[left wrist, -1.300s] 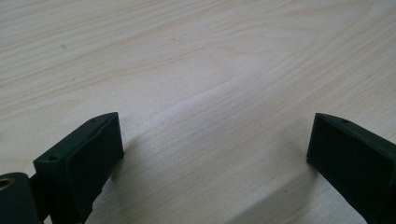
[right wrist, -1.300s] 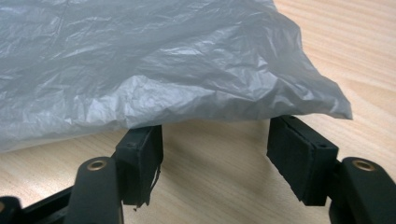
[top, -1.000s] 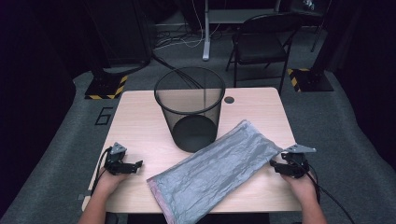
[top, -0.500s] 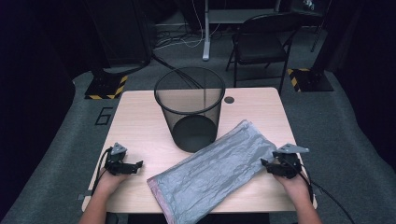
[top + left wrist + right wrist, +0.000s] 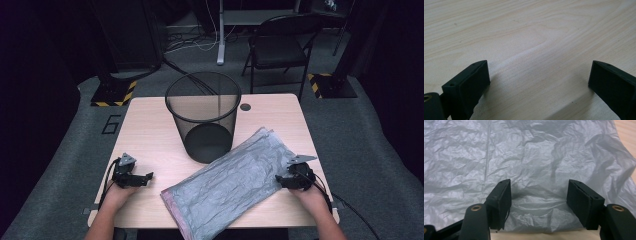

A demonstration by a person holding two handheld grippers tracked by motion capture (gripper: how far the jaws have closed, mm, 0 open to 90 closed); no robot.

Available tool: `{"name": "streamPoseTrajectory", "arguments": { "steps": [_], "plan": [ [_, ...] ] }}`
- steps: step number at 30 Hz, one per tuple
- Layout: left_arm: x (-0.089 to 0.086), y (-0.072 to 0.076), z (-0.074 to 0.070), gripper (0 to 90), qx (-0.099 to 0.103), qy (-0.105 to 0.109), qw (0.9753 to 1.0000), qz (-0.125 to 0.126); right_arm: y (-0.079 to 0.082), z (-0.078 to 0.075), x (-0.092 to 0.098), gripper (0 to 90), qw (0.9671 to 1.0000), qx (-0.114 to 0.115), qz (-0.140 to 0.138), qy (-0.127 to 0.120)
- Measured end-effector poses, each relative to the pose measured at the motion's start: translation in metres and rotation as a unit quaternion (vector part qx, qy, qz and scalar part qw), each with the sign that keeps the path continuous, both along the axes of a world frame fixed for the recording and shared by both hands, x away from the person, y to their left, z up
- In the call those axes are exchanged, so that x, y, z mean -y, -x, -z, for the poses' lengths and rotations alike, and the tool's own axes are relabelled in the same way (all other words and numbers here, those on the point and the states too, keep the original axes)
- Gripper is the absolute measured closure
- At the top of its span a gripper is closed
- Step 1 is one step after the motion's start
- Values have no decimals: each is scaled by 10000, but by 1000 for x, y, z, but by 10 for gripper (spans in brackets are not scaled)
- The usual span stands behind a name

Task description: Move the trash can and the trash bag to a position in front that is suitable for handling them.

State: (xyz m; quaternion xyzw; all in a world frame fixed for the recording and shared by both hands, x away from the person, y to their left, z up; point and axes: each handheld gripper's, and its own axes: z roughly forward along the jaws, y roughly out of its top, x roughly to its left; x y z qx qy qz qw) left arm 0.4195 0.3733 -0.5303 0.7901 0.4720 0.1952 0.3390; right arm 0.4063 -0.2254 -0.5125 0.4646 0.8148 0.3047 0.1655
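Reaching with right gripper (image 5: 539,202), jaws apart over the near edge of the grey bag (image 5: 235,182) lying flat beside the wire bin (image 5: 203,117), likely to pinch it; left gripper (image 5: 536,82) spread, idle on bare table (image 5: 529,30)

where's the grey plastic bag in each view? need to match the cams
High view: the crinkled grey plastic bag lies flat, diagonal, lower centre, before the black mesh wastebasket.
Left gripper view: not in it; pale wood table between open jaws.
Right gripper view: bag spreads across the upper picture, its near edge between the open jaws.
Shared landmark: the pale wood table.
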Motion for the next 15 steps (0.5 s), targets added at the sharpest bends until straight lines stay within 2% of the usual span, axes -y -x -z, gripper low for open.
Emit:
{"name": "streamPoseTrajectory", "arguments": {
  "steps": [1,5,9,13,15],
  "plan": [
    [0,0,0,30,0,0,10000,0,0,0,0,352,10000,0,0,0],
    [0,0,0,30,-6,3,10000,-3,-18,0,15,348,9996,47,276,24],
    [0,0,0,30,-7,5,10000,-6,-37,2,24,343,9977,143,668,-21],
    [0,0,0,30,-6,5,10000,-6,-57,-1,30,338,9915,267,1263,185],
    [0,0,0,30,-6,6,10000,-6,-58,-8,30,336,9898,236,1404,98]
  ]
}}
